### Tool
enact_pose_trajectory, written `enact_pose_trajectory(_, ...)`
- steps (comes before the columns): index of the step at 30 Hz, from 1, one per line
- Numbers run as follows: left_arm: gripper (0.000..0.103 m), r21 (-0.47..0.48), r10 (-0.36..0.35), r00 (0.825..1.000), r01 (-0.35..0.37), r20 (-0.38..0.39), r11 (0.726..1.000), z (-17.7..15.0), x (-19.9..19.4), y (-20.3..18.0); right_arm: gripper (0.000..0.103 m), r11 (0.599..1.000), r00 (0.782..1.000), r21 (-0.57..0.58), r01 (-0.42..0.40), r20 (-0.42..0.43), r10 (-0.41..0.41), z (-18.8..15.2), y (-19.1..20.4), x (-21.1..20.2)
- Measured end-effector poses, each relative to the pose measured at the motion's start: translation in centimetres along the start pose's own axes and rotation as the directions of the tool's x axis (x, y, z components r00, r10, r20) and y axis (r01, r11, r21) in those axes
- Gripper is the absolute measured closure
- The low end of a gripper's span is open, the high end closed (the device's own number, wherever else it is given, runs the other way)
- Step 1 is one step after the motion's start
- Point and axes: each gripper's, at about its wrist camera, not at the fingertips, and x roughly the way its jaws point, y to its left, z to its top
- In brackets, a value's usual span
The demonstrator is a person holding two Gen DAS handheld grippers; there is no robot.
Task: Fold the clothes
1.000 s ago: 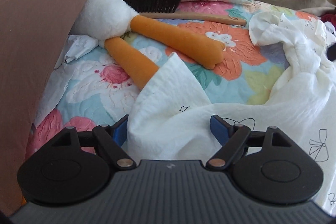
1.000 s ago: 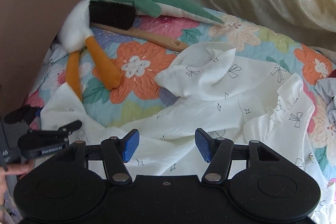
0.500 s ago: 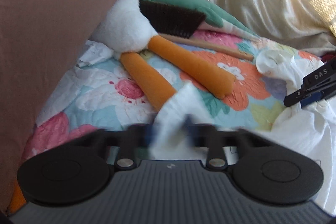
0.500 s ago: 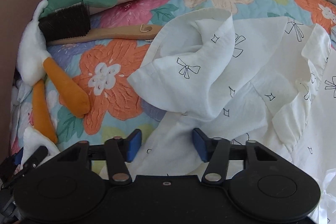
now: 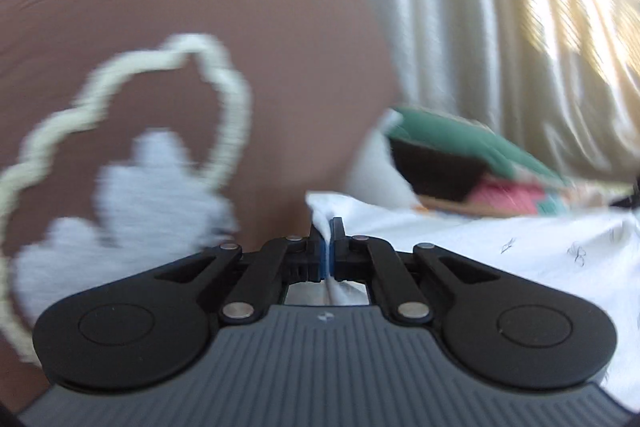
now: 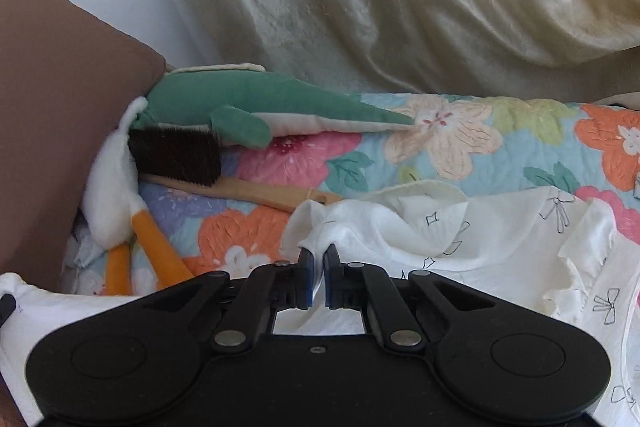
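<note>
The left hand-held gripper (image 5: 328, 243) is clamped on a corner of the white garment (image 5: 500, 247), its jaws having just closed with a thin fold of cloth pinched between the blue pads. This left wrist view is blurred; behind the cloth stand a brown cushion (image 5: 200, 27) with a pale cloud pattern and a cream curtain (image 5: 500, 47).

In the right wrist view the right hand-held gripper (image 6: 316, 269) has also just closed, nipping a bunched edge of the same garment, which lies crumpled on the flowered bedspread (image 6: 460, 143). The fabric is white, printed with small black bows, with ruffled trim. It looks light, thin and limp, so I judge it will sag and crease; corners and seams give the surest hold. A plush toy (image 6: 260, 107) and a wooden brush (image 6: 240, 187) lie beyond.
</note>
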Motion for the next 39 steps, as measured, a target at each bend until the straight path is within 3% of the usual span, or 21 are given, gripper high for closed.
enact_pose_trajectory(2,0.1,0.004,0.029,0.999,-0.029,-0.012,1.0,-0.1,0.3,0.6,0.096,1.0,1.0,-0.02,-0.009,0.007,0.009,0.2,0.8,0.6)
enact_pose_trajectory(5,0.099,0.08,0.042,0.99,-0.032,-0.136,0.996,-1.3,2.6,0.1,0.085,0.998,0.999,-0.057,0.003,-0.051,-0.006,0.3,1.4,2.3)
enact_pose_trajectory(7,0.096,0.049,0.027,0.975,-0.016,-0.22,0.999,-2.2,3.9,0.6,0.078,0.997,0.998,-0.074,0.022,-0.054,-0.026,0.0,1.6,2.6)
enact_pose_trajectory(9,0.096,0.009,0.013,0.958,-0.011,-0.286,1.0,-2.8,5.0,1.3,0.054,0.997,0.998,-0.068,0.023,-0.064,-0.027,-0.2,1.6,2.5)
enact_pose_trajectory(10,0.095,0.006,0.011,0.955,-0.009,-0.297,1.0,-2.8,5.2,1.5,0.052,0.998,0.997,-0.058,0.026,-0.069,-0.03,-0.2,1.6,2.3)
enact_pose_trajectory(15,0.083,-0.009,-0.024,0.955,0.022,-0.296,1.0,-3.0,5.0,1.6,0.051,0.998,0.992,0.052,-0.021,-0.121,0.027,-1.2,0.9,1.0)
enact_pose_trajectory(18,0.077,-0.003,-0.039,0.953,0.04,-0.299,0.999,-3.4,4.9,1.0,0.051,0.995,0.984,0.055,-0.082,-0.154,0.089,-2.6,1.1,-0.5)
enact_pose_trajectory(20,0.066,-0.011,-0.069,0.944,0.069,-0.323,0.998,-3.2,4.8,1.1,0.048,0.987,0.97,0.071,-0.144,-0.185,0.155,-3.9,1.3,-1.6)
enact_pose_trajectory(21,0.062,-0.018,-0.089,0.934,0.088,-0.345,0.996,-2.9,4.8,1.1,0.041,0.979,0.957,0.077,-0.188,-0.208,0.201,-4.8,1.6,-2.1)
enact_pose_trajectory(23,0.054,-0.028,-0.114,0.92,0.112,-0.376,0.993,-2.6,4.5,1.1,0.038,0.971,0.935,0.026,-0.237,-0.263,0.236,-7.1,2.8,-2.6)
enact_pose_trajectory(26,0.051,-0.007,-0.103,0.916,0.109,-0.388,0.994,-2.5,3.3,0.7,0.038,0.953,0.911,-0.125,-0.275,-0.352,0.216,-10.6,6.1,-3.2)
enact_pose_trajectory(33,0.049,0.041,-0.091,0.915,0.116,-0.392,0.992,-1.9,-1.1,1.3,0.038,0.904,0.864,-0.157,-0.398,-0.396,0.312,-13.6,11.2,-8.6)
enact_pose_trajectory(36,0.043,0.094,-0.052,0.935,0.091,-0.349,0.991,-1.1,-3.5,1.4,0.038,0.903,0.85,-0.11,-0.415,-0.401,0.341,-14.3,12.3,-11.8)
enact_pose_trajectory(39,0.04,0.089,-0.039,0.947,0.071,-0.318,0.993,0.0,-5.7,2.1,0.038,0.902,0.84,-0.068,-0.426,-0.399,0.366,-15.1,13.0,-15.5)
